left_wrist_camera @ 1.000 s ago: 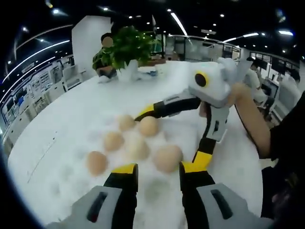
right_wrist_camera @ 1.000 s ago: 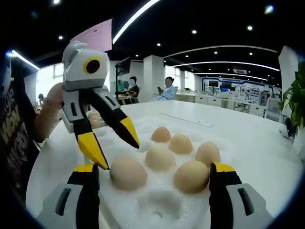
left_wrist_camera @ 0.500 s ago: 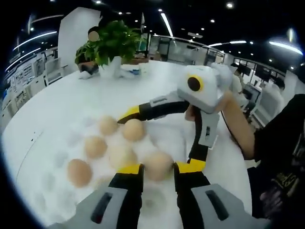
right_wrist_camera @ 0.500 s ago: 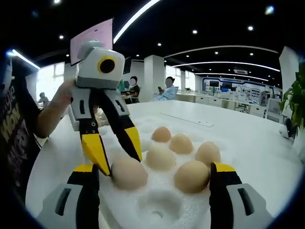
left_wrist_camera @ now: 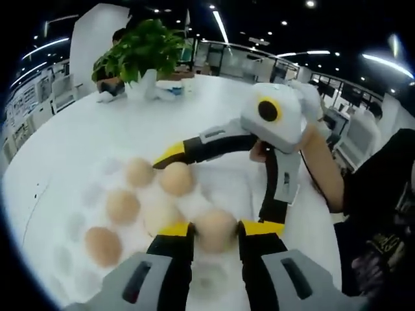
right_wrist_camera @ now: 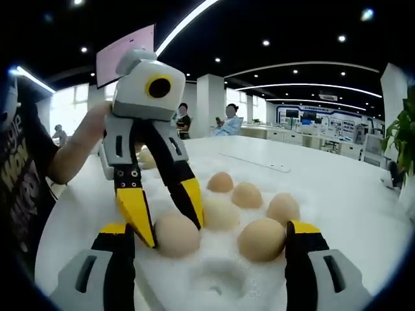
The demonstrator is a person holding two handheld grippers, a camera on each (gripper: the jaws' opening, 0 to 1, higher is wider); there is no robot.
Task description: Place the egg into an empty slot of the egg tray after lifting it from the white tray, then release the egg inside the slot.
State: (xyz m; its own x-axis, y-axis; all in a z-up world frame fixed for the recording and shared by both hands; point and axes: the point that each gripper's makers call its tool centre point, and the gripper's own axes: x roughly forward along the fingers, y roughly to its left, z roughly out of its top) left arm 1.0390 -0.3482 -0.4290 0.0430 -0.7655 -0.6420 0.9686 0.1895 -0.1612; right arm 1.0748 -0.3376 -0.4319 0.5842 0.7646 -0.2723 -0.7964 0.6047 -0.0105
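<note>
- Your left gripper [left_wrist_camera: 215, 228] has its yellow-tipped jaws drawn in on the egg [left_wrist_camera: 214, 229], 1 tip at each side of it. The right gripper view shows the same grip [right_wrist_camera: 170, 220] around the egg [right_wrist_camera: 176, 234]. The egg's underside is hidden by the foam, so you cannot tell whether it rests in its hollow or sits clear of it.
- The white tray [left_wrist_camera: 71, 223] is the landmark: its pale foam blurs into the white table [left_wrist_camera: 97, 136], and its edges are hard to make out in both views.
- Count 6 eggs on the white tray in the left gripper view, the gripped one included; the other 5 lie beyond it and to its left. In the right gripper view you also get 6.
- A hollow [right_wrist_camera: 217, 286] in the foam sits nearest the camera in the right gripper view, just in front of the gripped egg.
- Your right gripper [right_wrist_camera: 211, 246] stands wide open with nothing between its jaws; they straddle the near end of the white tray. From the left gripper view it [left_wrist_camera: 207, 188] enters from the right, 1 jaw reaching over the tray beside an egg, the other dropping behind the left gripper's right jaw.
- A potted plant [left_wrist_camera: 139, 52] stands on the table well beyond the white tray.
- 2 seated people [right_wrist_camera: 227, 120] show far behind the tray, small and blurred.
</note>
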